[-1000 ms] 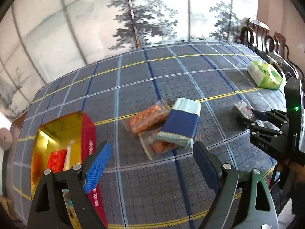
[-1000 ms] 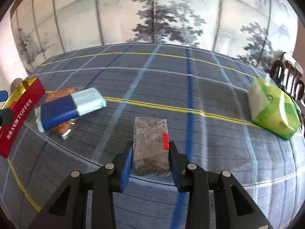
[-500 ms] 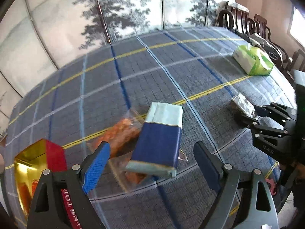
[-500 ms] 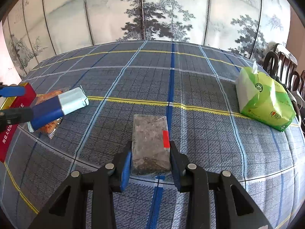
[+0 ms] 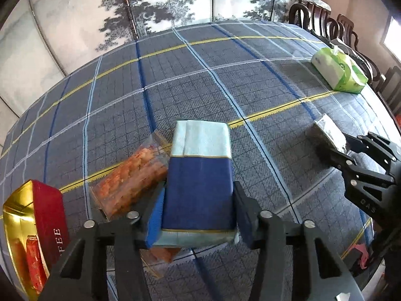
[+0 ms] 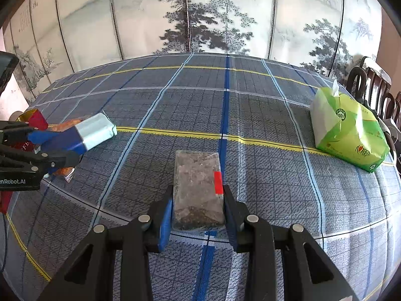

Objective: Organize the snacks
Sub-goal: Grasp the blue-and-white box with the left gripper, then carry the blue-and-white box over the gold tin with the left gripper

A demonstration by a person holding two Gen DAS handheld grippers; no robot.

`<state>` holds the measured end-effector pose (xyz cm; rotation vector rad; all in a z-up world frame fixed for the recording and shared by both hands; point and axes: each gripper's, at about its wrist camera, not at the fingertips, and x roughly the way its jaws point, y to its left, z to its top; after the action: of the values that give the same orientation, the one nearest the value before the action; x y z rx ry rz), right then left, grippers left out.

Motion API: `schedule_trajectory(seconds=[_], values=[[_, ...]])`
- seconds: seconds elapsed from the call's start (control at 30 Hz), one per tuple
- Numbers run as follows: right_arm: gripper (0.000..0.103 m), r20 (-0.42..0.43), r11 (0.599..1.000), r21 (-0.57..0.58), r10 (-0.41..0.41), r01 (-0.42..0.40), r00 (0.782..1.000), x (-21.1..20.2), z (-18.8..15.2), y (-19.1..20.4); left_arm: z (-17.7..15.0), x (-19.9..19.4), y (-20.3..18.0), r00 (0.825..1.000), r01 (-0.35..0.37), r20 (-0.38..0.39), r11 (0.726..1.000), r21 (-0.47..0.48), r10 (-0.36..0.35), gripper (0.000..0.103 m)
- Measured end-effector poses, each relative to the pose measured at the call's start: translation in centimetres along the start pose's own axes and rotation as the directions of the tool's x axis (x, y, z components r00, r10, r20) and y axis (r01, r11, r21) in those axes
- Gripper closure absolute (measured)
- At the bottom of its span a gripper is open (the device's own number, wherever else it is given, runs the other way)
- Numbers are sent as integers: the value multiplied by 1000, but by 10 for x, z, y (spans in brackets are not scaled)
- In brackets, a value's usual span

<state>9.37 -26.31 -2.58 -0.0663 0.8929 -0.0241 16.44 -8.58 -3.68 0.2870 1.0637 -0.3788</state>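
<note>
My left gripper (image 5: 198,218) is closing on a navy and pale-blue packet (image 5: 200,175), and its pads touch both long sides. That packet lies over two clear bags of orange snacks (image 5: 130,180). At the far left stands an open red and gold toffee box (image 5: 37,225) with red packets inside. My right gripper (image 6: 198,213) is shut on a clear bag of dark grey snacks (image 6: 198,188) with a red label, also visible at the right of the left wrist view (image 5: 328,133). The left gripper (image 6: 52,150) and the navy packet (image 6: 82,133) show at the left of the right wrist view.
A green and white tissue pack (image 6: 348,130) lies at the table's right side. The table wears a blue plaid cloth (image 6: 225,100) with yellow lines. Dark wooden chairs (image 5: 323,15) stand past the right edge. A painted folding screen (image 6: 200,12) closes the back.
My left gripper came down over the navy packet and its jaws narrowed from wide open onto the packet's sides. The right gripper stayed put with the grey bag.
</note>
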Motion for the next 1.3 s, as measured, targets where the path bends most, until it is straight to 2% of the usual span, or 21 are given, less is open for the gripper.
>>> schedule_trajectory(seconds=[0.13,0.83,1.07,1.3], values=[[67,0,1000,0,0,0,1000,0,0,0,-6,-4,-1,1000,-13,6,1000,9,13,57],[67,-3,1000,-19,-23,23,1000,-1,0,5,-39,-54,20,998,-39,54,993,-113,45,57],[67,-4,999,-24,-30,30,1000,-1,0,6,-56,-86,38,993,-68,83,981,-183,85,57],[67,-4,999,-24,-30,30,1000,-2,0,6,-77,-117,76,982,-131,95,953,-273,163,57]])
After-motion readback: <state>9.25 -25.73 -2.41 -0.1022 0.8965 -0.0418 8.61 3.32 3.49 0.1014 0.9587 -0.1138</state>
